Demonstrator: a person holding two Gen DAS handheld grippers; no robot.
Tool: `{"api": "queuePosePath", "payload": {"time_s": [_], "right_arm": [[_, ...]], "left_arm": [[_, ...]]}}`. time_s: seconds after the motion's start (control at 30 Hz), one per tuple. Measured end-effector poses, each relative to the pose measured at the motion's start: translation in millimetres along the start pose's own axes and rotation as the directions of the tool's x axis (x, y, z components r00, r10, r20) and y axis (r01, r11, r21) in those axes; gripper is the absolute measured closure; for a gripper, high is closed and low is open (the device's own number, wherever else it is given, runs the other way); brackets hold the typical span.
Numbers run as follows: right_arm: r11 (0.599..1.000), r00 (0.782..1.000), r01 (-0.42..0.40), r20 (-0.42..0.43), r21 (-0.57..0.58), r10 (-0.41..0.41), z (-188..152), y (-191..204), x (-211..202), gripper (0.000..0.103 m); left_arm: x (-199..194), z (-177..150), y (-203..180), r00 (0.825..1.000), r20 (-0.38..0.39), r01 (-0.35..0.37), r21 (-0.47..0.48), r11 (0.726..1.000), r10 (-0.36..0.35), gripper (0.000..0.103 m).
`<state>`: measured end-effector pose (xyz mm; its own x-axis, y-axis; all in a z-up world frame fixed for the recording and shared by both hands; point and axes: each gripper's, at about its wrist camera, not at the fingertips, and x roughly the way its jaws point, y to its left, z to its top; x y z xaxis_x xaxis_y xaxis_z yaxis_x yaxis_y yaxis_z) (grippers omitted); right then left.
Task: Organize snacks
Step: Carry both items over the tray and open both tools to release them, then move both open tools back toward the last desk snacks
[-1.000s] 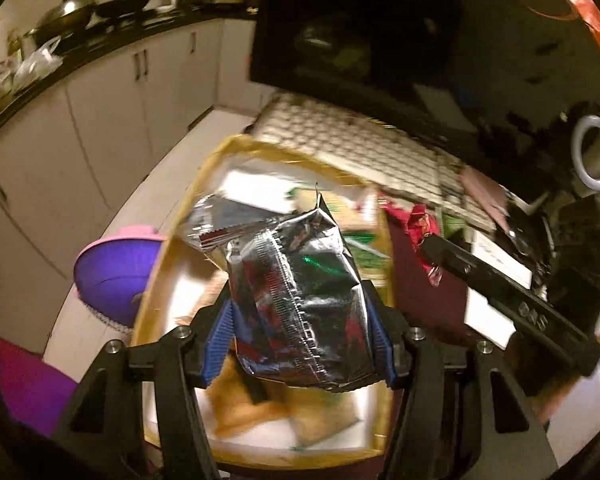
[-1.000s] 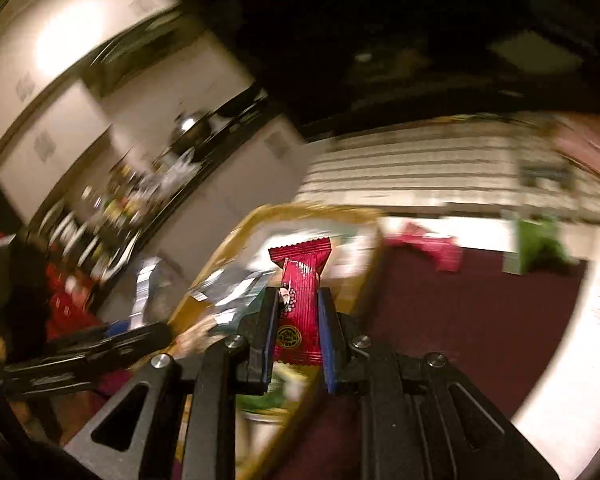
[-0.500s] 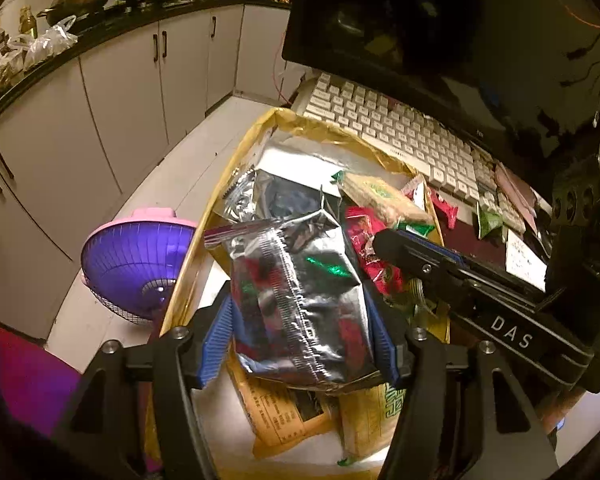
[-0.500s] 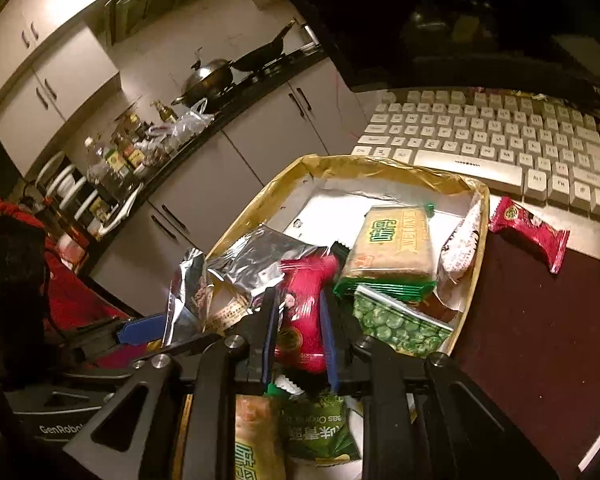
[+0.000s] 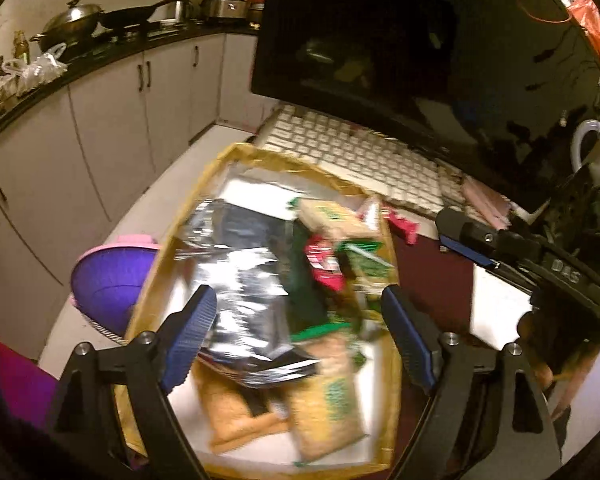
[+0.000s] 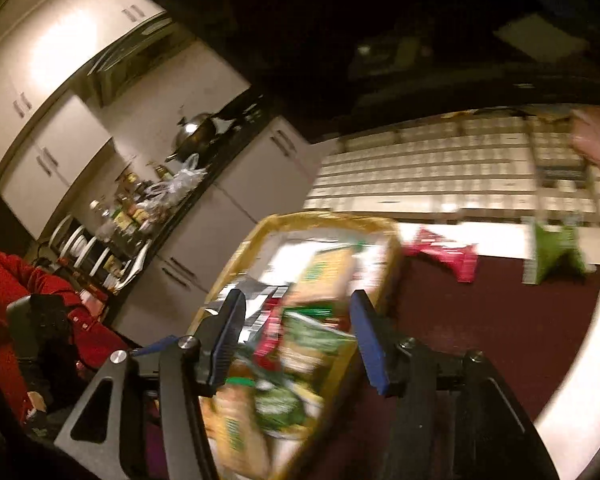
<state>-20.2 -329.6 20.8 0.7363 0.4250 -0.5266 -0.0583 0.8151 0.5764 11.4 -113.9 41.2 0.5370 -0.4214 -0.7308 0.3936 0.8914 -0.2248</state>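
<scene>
A gold-rimmed snack tray (image 5: 236,152) holds several packets. A silver foil bag (image 5: 244,312) lies in it, between and below the fingers of my left gripper (image 5: 296,336), which is open and empty above the tray. My right gripper (image 6: 296,340) is open and empty over the tray (image 6: 332,218); a red packet (image 6: 270,332) lies among green and tan packets below it. In the left wrist view the right gripper (image 5: 464,240) shows to the right of the tray. A red packet (image 6: 444,254) and a green packet (image 6: 556,252) lie loose on the dark red mat.
A white keyboard (image 5: 352,152) and a dark monitor (image 5: 420,40) stand behind the tray. A purple fan (image 5: 108,280) sits on the floor at left. Kitchen cabinets and a counter with pans (image 5: 80,20) lie beyond. White desk edge (image 6: 580,380) at right.
Both grippers have opened. The silver bag has dropped from the left gripper into the tray, the red packet from the right gripper. Both grippers have pulled back; the views are blurred by motion.
</scene>
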Motion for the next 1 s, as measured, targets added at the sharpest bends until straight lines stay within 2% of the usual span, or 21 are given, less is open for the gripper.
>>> {"api": "queuePosePath", "payload": {"time_s": [0.27, 0.43, 0.53, 0.67, 0.73, 0.8, 0.87, 0.97, 1.0], "right_arm": [[0.981, 0.990, 0.125, 0.039, 0.150, -0.132, 1, -75, -43, 0.049], [0.947, 0.969, 0.237, 0.023, 0.218, -0.248, 13, -106, -45, 0.051], [0.934, 0.951, 0.307, -0.010, 0.185, -0.310, 26, -111, -30, 0.051], [0.917, 0.943, 0.333, -0.083, 0.222, -0.322, 39, -124, -3, 0.052], [0.902, 0.926, 0.378, -0.099, 0.208, -0.365, 44, -124, 9, 0.054], [0.883, 0.902, 0.431, -0.120, 0.186, -0.415, 45, -125, 18, 0.063], [0.887, 0.909, 0.415, -0.122, 0.201, -0.398, 41, -129, 21, 0.067], [0.886, 0.899, 0.436, -0.121, 0.155, -0.421, 37, -124, 18, 0.071], [0.891, 0.905, 0.424, -0.122, 0.161, -0.408, 34, -121, 13, 0.072]], "left_arm": [[4, 5, -46, 0.997, -0.008, 0.075, 0.056, 0.996, -0.075, 0.017], [9, 5, -70, 0.995, -0.030, 0.100, 0.077, 0.992, -0.098, 0.017], [11, 6, -79, 0.993, -0.044, 0.115, 0.079, 0.990, -0.111, 0.017], [12, 9, -86, 0.991, -0.054, 0.123, 0.073, 0.990, -0.119, 0.017], [15, 11, -90, 0.990, -0.063, 0.127, 0.071, 0.989, -0.123, 0.017], [19, 14, -94, 0.989, -0.079, 0.135, 0.069, 0.989, -0.129, 0.017], [26, 19, -97, 0.986, -0.099, 0.144, 0.064, 0.987, -0.137, 0.017], [39, 27, -98, 0.980, -0.145, 0.144, 0.031, 0.989, -0.138, 0.017], [43, 30, -99, 0.978, -0.155, 0.144, 0.013, 0.989, -0.141, 0.017]]}}
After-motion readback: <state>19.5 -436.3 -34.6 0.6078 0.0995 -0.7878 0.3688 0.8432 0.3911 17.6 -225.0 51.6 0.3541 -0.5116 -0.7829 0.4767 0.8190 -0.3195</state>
